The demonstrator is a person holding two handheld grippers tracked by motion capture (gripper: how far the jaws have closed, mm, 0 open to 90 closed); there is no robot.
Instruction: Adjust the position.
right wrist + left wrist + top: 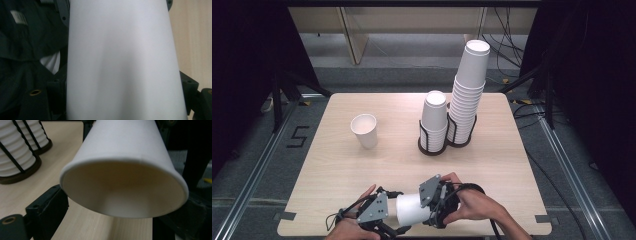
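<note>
- high view: a white paper cup (pixel 412 210) lies sideways in the air at the near edge of the desk (pixel 337 170), between the left tool (pixel 388 220) and the right tool (pixel 432 207). its wide mouth faces the left tool, its narrow end sits at the right tool.
- high view: both hands come in from the bottom edge, each wrapped round its tool; the tools face each other across the cup.
- high view: farther back, a single upright cup (pixel 364 130) stands alone, well apart from the held one. two black wire holders with stacked cups, the short stack (pixel 434 122) and the tall stack (pixel 469 95), stand side by side to its right.
- left gripper view: the cup's open rim (pixel 125 190) hangs just ahead of the lens, mouth toward the camera. one black jaw shows low at the left, just beside the rim; whether it touches is unclear. the jaws stand partly apart and do not visibly press on the cup. the two stacks show at top left.
- right gripper view: the cup's white side wall (pixel 122 62) runs up between the jaws, which close in on either side of it low down. the right tool grips the cup.
</note>
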